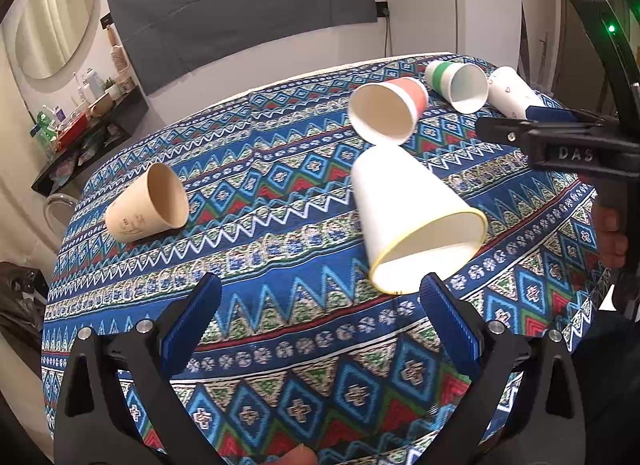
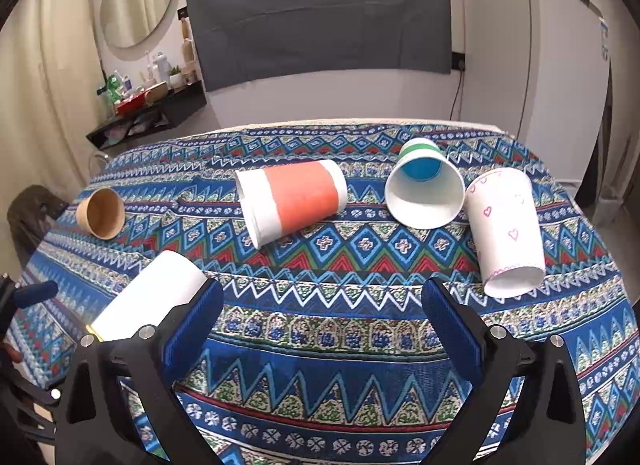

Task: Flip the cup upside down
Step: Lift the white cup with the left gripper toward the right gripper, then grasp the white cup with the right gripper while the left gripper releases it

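Several paper cups lie on their sides on the patterned tablecloth. A white cup with a yellow rim lies just ahead of my open, empty left gripper, its mouth toward the right finger; it also shows in the right wrist view. Behind it lie an orange-banded cup, a green-banded cup and a white cup with pink hearts. A brown cup lies at the left. My right gripper is open and empty, with the hearts cup ahead to its right.
The orange-banded cup, green-banded cup and brown cup lie across the middle of the cloth. A dark shelf with bottles hangs at back left. A white fridge stands at back right.
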`<state>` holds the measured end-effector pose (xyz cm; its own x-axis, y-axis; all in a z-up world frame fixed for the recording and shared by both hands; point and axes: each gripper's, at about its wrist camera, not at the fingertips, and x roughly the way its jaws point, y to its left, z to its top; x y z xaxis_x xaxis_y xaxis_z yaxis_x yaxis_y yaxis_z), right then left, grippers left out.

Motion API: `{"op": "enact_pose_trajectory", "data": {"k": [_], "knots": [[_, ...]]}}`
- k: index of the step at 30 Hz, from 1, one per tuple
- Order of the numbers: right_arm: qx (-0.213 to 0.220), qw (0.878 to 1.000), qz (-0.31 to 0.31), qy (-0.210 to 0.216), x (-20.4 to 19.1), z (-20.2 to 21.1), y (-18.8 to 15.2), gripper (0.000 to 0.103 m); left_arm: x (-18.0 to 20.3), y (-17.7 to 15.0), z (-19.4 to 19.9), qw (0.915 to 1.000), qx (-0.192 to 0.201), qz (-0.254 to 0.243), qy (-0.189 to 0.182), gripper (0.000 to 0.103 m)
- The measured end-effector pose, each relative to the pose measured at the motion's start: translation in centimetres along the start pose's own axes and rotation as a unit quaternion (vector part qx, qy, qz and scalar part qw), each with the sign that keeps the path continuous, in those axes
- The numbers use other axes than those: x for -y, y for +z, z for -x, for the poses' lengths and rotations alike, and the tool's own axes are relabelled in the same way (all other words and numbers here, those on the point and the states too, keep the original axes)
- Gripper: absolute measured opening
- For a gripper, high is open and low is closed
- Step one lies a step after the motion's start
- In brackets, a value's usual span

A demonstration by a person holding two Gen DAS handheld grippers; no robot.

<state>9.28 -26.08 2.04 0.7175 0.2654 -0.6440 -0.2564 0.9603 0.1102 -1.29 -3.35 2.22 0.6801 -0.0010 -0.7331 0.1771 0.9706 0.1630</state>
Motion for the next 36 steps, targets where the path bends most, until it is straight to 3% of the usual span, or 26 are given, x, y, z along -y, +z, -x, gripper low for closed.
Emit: {"op": "enact_pose_trajectory", "data": {"k": [7, 15, 28, 36], "knots": [[-0.053, 0.997, -0.04, 0.047, 0.2, -1.4, 0.4, 0.095, -2.1, -0.9, -0.6, 0.9998, -0.005, 0.015, -0.006, 0.097], [-0.101, 0.985, -0.076, 0.118, -0.5, -2.9, 0.8, 0.095, -4.5, -1.1, -1.9, 0.9995, -0.008, 0.024, 0.017, 0.097], [-0.218, 0.937, -0.148, 0.23, -2.2, -6.9, 1.3, 0.095, -6.8, -0.7, -4.0, 0.9993, -0.013, 0.035, 0.002, 0.097], [-0.272, 0.914, -0.153, 0.26, -4.1, -9.3, 2.0, 0.091, -7.2, -0.3, -5.2, 0.9994, -0.022, 0.028, -0.002, 0.097]]}}
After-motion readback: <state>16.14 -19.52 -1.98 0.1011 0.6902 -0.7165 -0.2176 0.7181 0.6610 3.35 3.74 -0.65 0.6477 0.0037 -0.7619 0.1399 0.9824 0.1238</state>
